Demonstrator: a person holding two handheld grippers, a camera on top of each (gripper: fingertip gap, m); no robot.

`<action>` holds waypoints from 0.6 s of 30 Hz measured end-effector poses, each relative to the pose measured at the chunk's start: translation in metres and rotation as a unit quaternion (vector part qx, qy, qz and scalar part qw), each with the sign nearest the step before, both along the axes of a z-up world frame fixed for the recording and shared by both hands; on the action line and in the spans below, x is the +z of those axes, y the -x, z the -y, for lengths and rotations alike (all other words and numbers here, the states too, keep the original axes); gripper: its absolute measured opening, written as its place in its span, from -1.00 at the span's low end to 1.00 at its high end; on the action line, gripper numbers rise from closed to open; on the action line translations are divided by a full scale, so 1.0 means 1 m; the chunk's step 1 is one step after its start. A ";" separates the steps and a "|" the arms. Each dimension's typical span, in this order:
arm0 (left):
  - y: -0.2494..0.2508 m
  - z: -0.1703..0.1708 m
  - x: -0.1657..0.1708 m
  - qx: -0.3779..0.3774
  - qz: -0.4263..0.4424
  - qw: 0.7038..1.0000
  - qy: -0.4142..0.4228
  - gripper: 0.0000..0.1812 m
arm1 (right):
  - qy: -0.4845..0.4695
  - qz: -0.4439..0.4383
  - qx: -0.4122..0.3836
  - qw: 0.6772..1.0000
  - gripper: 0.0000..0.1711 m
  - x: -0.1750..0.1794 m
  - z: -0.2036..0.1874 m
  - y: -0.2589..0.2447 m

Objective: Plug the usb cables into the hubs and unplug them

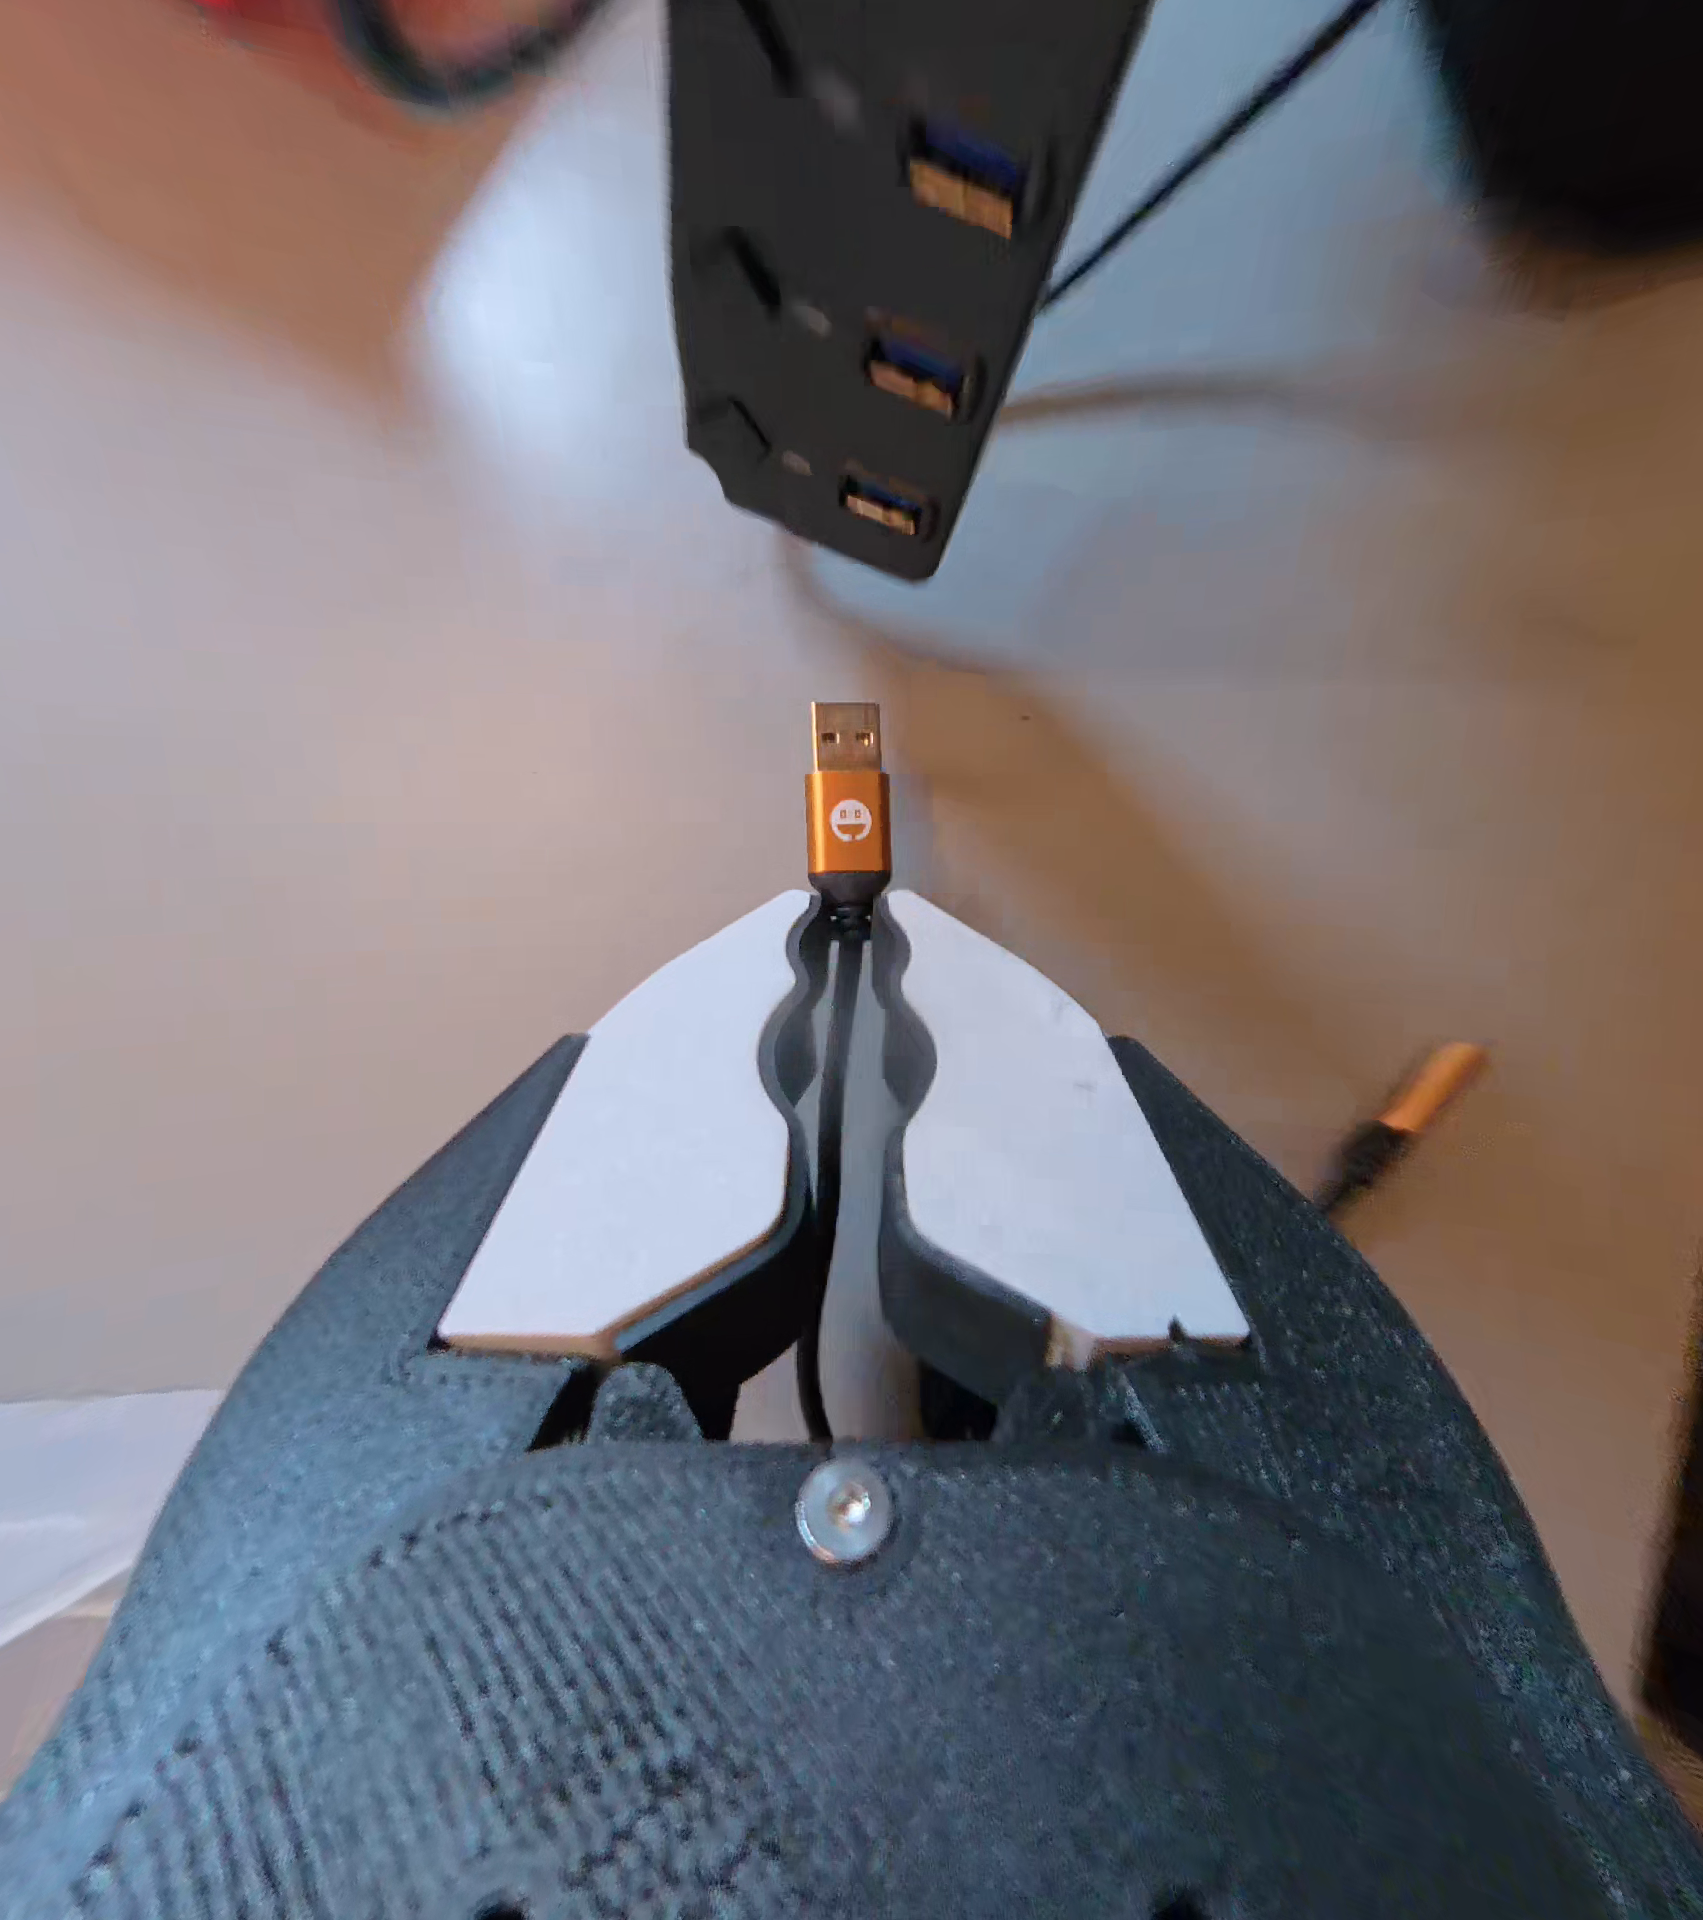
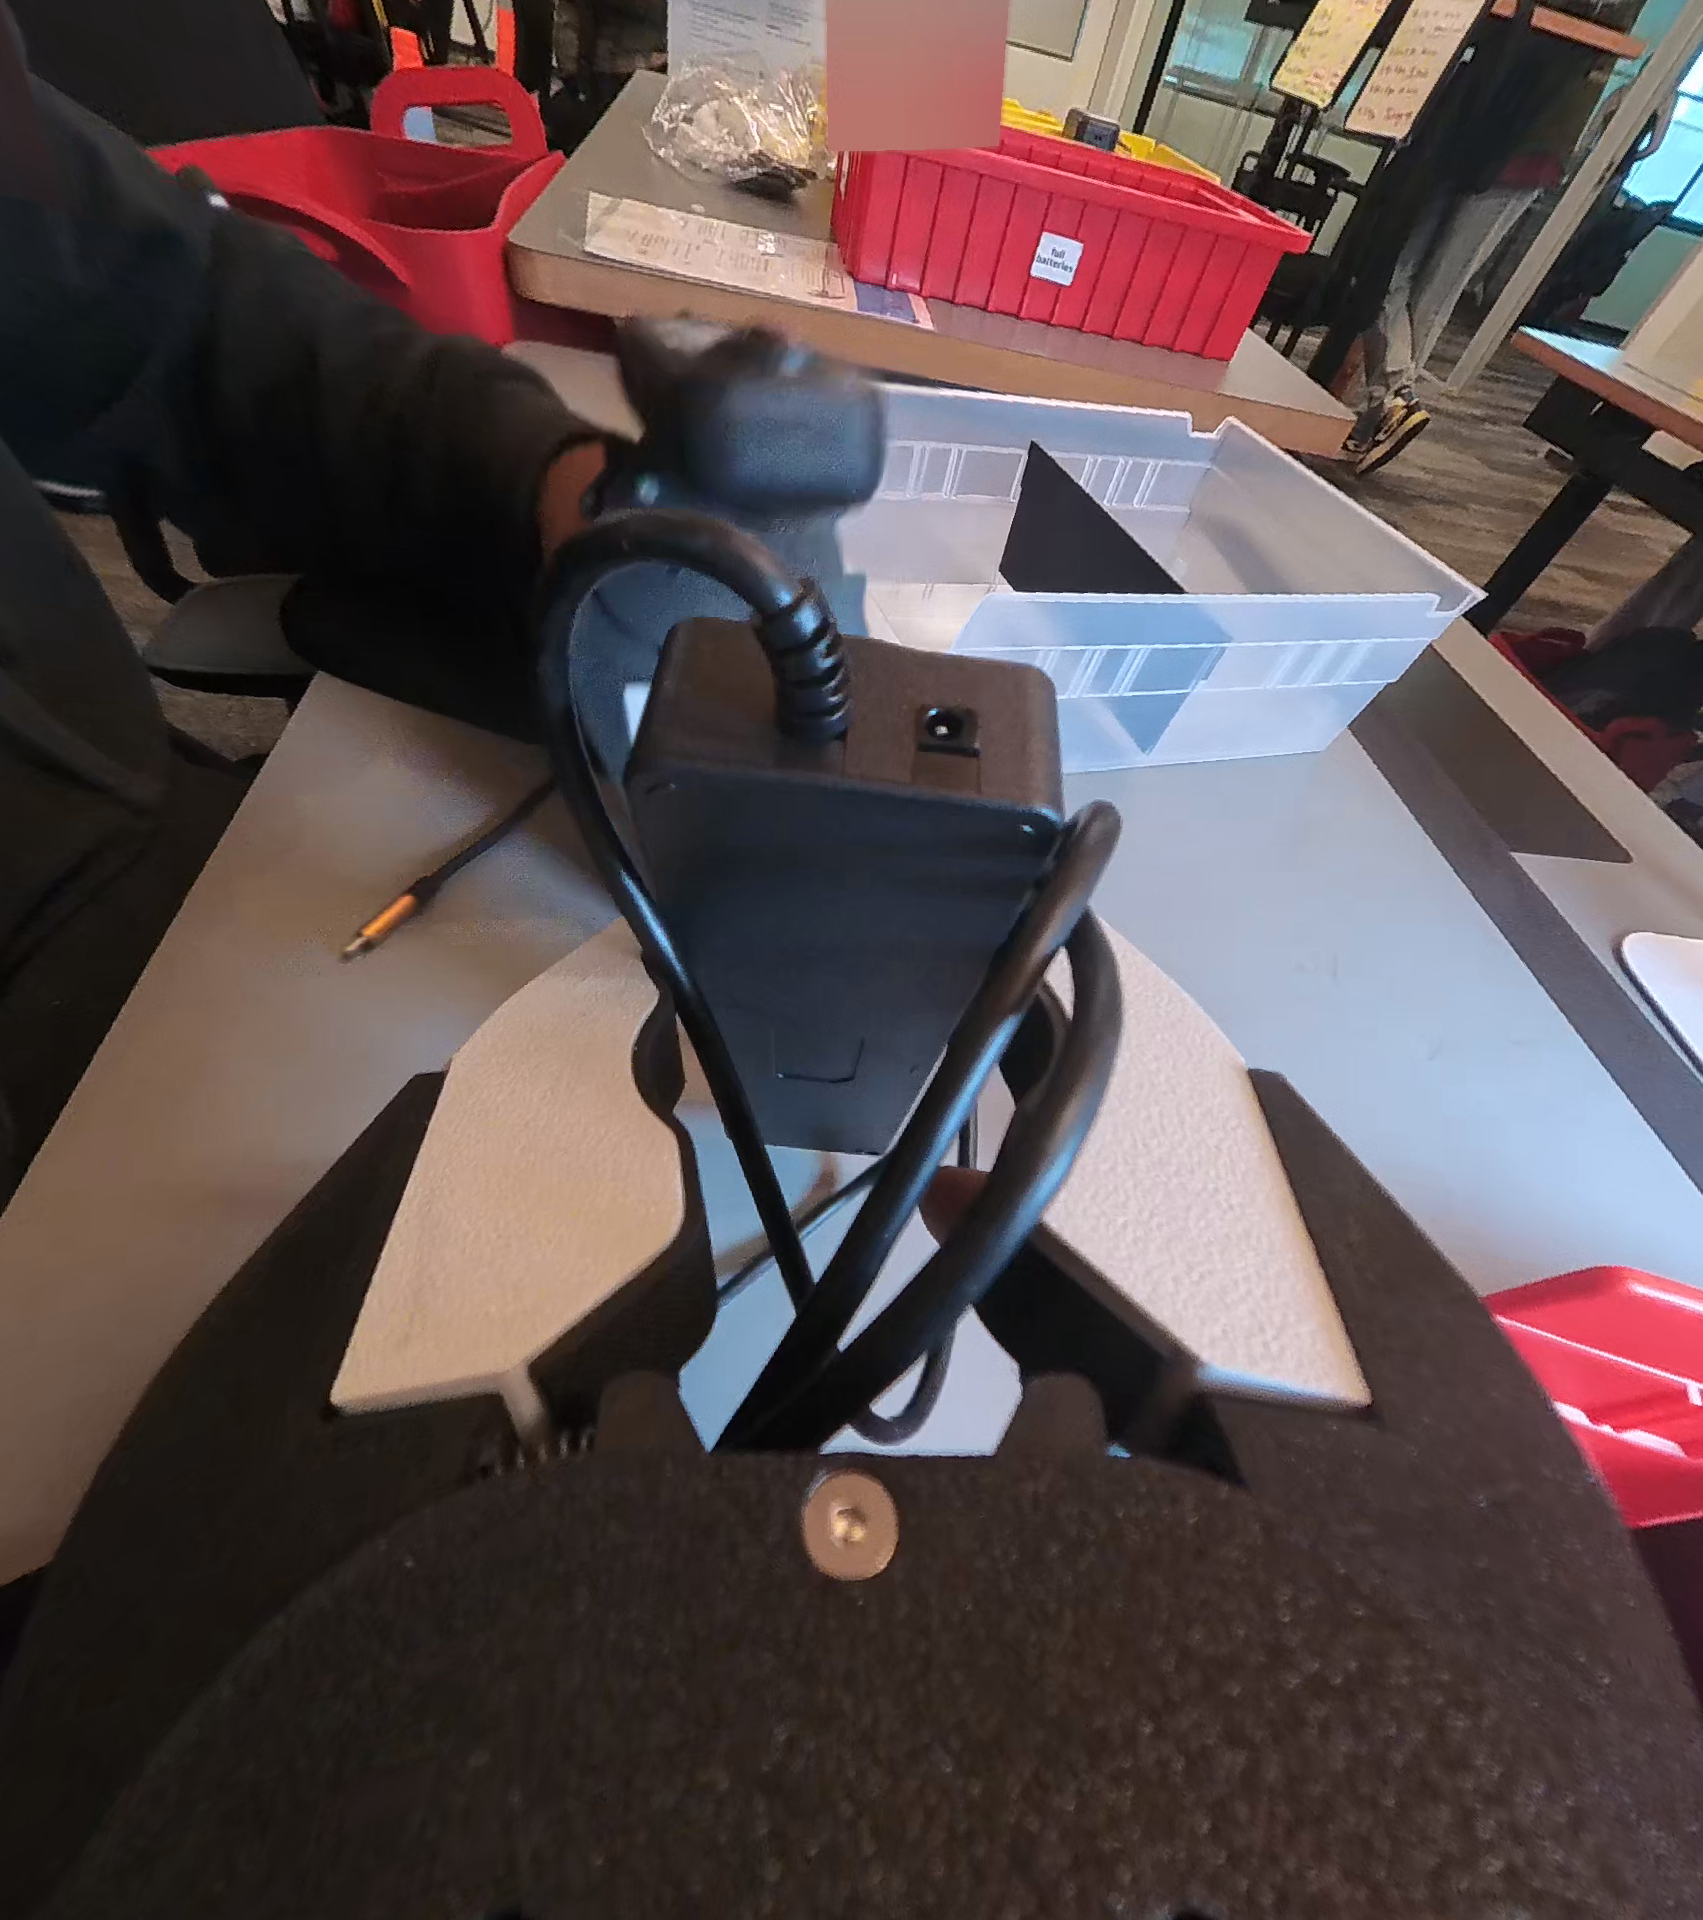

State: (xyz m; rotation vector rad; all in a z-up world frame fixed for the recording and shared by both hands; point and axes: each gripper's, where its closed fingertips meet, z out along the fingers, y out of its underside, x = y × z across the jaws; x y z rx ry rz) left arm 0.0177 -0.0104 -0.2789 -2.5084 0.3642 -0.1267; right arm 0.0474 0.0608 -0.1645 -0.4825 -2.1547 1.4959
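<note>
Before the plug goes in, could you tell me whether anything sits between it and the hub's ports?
Nothing visible does. The orange USB plug, pinched in the left gripper, points toward the black hub with only bare table showing behind the gap.

One black hub with three blue ports; two orange plugs; two red bins.

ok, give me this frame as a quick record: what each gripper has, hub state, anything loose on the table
left gripper: shut on the cable just behind the orange USB plug, plug pointing forward
right gripper: shut on the black hub, held in the air, its own cord looped around it
hub ports: three in view, all empty
plug vs hub: apart, not inserted
loose: second orange plug lying on the table
behind: clear bin
</note>
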 end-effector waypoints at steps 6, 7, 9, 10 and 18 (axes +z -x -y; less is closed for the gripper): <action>-0.013 0.009 0.102 -0.067 0.030 0.997 -0.009 -0.91 | -0.003 -0.008 0.027 1.000 -0.29 0.007 0.015 -0.005; -0.016 0.007 0.108 -0.080 0.019 0.997 0.002 -0.91 | -0.008 -0.009 0.031 0.999 -0.29 0.007 0.019 -0.006; -0.025 0.004 0.115 -0.109 0.010 0.994 0.030 -0.91 | -0.018 -0.011 0.036 0.999 -0.29 0.006 0.027 -0.006; -0.025 0.001 0.116 -0.117 -0.005 0.992 0.044 -0.91 | -0.021 -0.012 0.037 0.999 -0.29 0.006 0.030 -0.007; -0.032 -0.004 0.116 -0.152 -0.047 0.981 0.109 -0.91 | -0.059 -0.017 0.028 0.998 -0.29 0.000 0.037 -0.006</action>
